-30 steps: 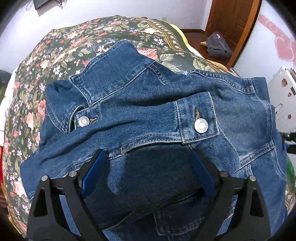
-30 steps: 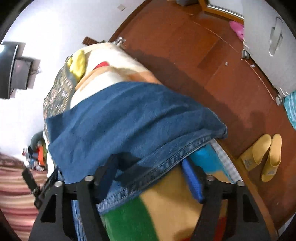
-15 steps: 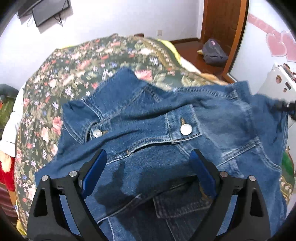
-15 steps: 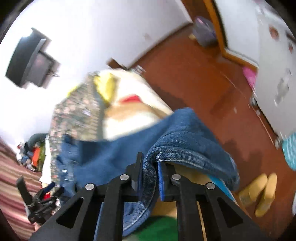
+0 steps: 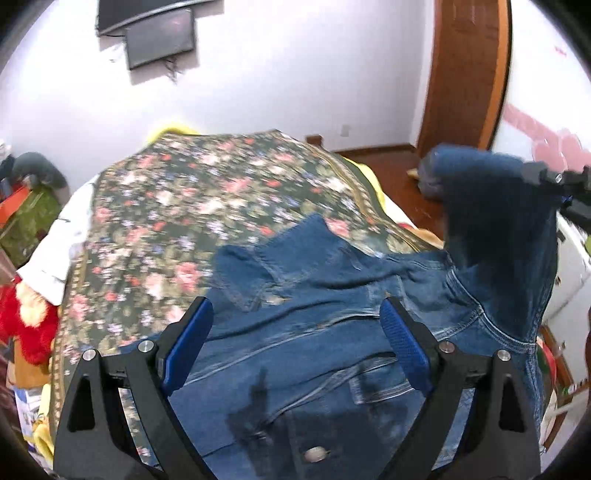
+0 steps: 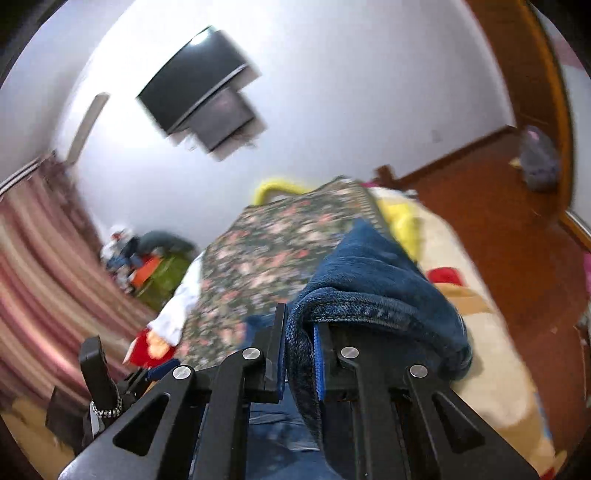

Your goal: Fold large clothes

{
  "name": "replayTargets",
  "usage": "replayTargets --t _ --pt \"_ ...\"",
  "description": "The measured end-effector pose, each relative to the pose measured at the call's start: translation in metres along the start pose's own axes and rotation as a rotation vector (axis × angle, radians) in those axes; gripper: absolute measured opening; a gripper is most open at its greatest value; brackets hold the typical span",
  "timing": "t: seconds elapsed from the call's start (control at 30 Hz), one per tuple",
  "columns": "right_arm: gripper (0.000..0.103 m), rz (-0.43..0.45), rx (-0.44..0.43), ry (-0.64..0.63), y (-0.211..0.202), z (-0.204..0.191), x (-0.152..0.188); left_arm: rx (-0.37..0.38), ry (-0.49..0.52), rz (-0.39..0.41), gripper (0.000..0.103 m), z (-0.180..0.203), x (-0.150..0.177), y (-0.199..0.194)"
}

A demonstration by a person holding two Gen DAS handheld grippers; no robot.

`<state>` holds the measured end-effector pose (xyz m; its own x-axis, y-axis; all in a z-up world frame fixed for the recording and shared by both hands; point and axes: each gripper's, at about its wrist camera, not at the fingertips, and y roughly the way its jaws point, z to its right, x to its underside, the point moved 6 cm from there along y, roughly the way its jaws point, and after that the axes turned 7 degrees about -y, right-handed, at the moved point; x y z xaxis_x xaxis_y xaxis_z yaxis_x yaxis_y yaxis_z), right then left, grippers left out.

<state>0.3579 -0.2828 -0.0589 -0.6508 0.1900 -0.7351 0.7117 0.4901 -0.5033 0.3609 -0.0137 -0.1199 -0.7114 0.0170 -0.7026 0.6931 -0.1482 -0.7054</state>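
Observation:
A blue denim jacket [image 5: 317, 332] lies on the floral bedspread [image 5: 192, 206], collar toward the far end. My left gripper [image 5: 295, 343] is open and empty, hovering over the jacket's chest. My right gripper [image 6: 300, 354] is shut on the jacket's hem edge [image 6: 369, 284] and holds it lifted; in the left wrist view that raised part [image 5: 495, 206] hangs at the right, with the right gripper's tip [image 5: 554, 181] at the frame edge.
The bed's right edge [image 6: 476, 295] drops to a brown wooden floor [image 6: 509, 221] with a bag by the door [image 6: 539, 162]. A TV [image 5: 155, 33] hangs on the far wall. Red toy and clutter [image 5: 26, 317] lie at the bed's left side.
My right gripper closed on the jacket's hem and lifted it up and over toward the bed. My left gripper rose and pulled back, still open.

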Motion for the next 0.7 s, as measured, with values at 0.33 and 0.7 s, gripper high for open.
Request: replayTargets --t 0.33,0.7 --pt "0.009 -0.376 -0.061 -0.09 0.126 -0.077 0.104 -0.039 -0.132 -0.013 0.092 -0.082 0.035 -0.026" --pt "0.01 -0.666 0.023 0.006 0.152 -0.037 0.192 -0.036 -0.186 -0.102 0.092 -0.105 0.078 -0.015"
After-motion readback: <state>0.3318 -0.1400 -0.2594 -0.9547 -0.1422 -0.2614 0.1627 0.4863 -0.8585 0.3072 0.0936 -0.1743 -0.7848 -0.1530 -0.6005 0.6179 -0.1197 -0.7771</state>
